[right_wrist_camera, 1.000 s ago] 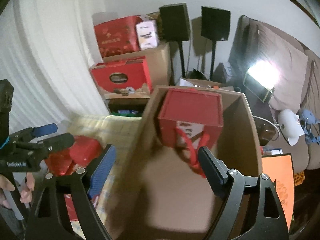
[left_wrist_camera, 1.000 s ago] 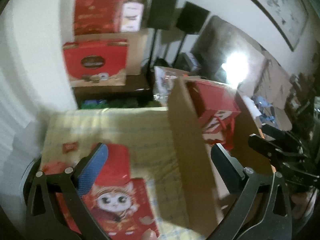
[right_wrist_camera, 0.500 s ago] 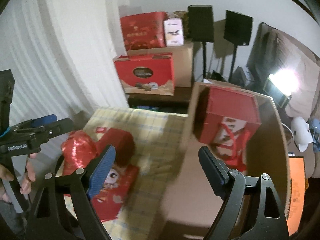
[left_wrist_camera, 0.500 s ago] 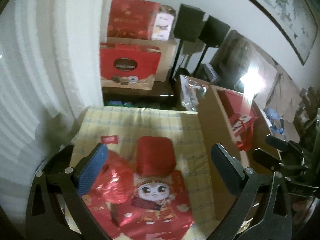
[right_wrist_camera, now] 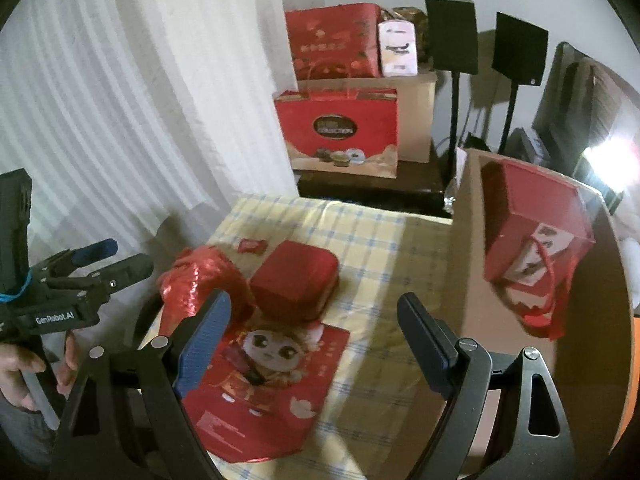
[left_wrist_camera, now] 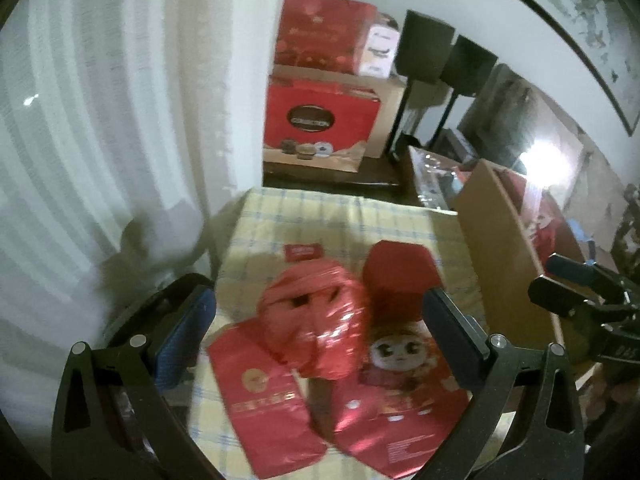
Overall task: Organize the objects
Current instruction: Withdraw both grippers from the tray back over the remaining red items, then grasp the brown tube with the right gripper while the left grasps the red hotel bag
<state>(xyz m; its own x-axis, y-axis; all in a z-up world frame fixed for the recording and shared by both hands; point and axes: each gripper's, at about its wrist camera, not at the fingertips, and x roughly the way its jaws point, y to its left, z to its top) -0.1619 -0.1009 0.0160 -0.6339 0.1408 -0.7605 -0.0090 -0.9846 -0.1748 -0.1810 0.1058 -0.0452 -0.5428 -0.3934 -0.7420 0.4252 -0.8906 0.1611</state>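
1. Since the earlier frame, both of my grippers have swung away from the cardboard box [right_wrist_camera: 520,380] and now look down on the red items lying on the checked surface [right_wrist_camera: 380,248].

2. Left wrist view: the left gripper [left_wrist_camera: 320,340] hangs above the pile with its jaws wide apart and nothing between the pads. Directly below lie the crinkled red foil bag [left_wrist_camera: 316,320], the red envelope [left_wrist_camera: 264,396] partly under the bag, the flat cartoon bag [left_wrist_camera: 396,400] and the red lidded box [left_wrist_camera: 400,280]. A small red packet [left_wrist_camera: 302,251] sits apart, farther back.

3. Right wrist view: the right gripper [right_wrist_camera: 312,344] is likewise spread wide and holds nothing. The red gift bag [right_wrist_camera: 536,236] already rests inside the cardboard box on the right.

4. Step in hand, in my judgement: pick one item for the box. I would take the foil bag first, since it lies on top; close on its bulk, not its loose edge.

5. Clearance: the curtain [left_wrist_camera: 100,140] crowds the surface's left edge, and the box wall stands just beside the lidded box. The back half of the surface is open room.
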